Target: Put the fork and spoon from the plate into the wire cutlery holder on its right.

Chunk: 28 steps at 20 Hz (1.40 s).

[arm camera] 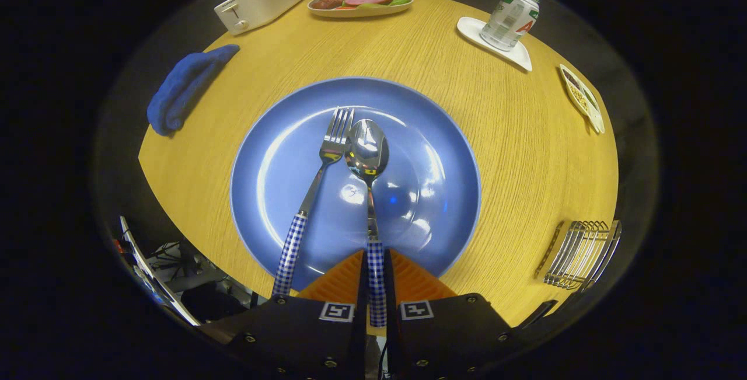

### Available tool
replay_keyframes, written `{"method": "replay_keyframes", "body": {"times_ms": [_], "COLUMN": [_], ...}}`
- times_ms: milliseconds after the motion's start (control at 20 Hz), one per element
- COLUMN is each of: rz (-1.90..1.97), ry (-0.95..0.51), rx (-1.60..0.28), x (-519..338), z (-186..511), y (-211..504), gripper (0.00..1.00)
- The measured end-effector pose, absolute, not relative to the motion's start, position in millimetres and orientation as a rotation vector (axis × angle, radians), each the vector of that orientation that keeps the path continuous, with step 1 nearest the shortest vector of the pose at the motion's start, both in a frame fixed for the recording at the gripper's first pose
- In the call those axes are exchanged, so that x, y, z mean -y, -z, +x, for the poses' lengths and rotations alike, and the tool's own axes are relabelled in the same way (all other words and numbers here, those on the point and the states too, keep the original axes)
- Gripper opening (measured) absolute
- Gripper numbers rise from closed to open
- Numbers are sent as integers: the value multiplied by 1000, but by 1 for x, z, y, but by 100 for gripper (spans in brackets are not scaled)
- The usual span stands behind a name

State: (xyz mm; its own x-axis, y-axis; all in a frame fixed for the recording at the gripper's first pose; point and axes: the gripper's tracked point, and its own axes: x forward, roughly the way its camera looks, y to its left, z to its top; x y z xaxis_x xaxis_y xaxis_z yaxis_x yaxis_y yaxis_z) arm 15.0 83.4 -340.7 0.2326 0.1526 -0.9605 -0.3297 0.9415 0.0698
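Observation:
A blue plate (280, 152) lies on the round wooden table just ahead of the fingers. On it rest a fork (318, 181) and a spoon (367, 158), side by side, both with blue-and-white checked handles pointing back toward me. My gripper (376, 263) is shut on the spoon's checked handle, which runs between the two fingers; the spoon's bowl reaches to the plate's middle. The fork lies left of the spoon, its handle just left of the left finger. The wire cutlery holder (578, 251) stands on the table to the right of the plate and fingers.
Beyond the plate stand a white toaster (259, 2), a dish of food (360, 2) and a can on a white coaster (510, 18). A folded blue cloth (184, 88) lies far left; a small snack tray (580, 97) sits far right. The table edge curves near the fingers.

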Motion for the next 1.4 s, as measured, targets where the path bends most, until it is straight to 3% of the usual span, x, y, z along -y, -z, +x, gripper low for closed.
{"method": "replay_keyframes", "body": {"times_ms": [50, 150, 800, 1400], "rz": [-155, -159, -244, -146], "ry": [-342, -339, -481, -323], "rx": [-1296, -1301, -1323, -1390], "x": [-83, -77, -26, 125], "z": [18, 17, -11, -49], "y": [338, 334, 259, 209], "gripper": [15, 3, 2, 2]}}
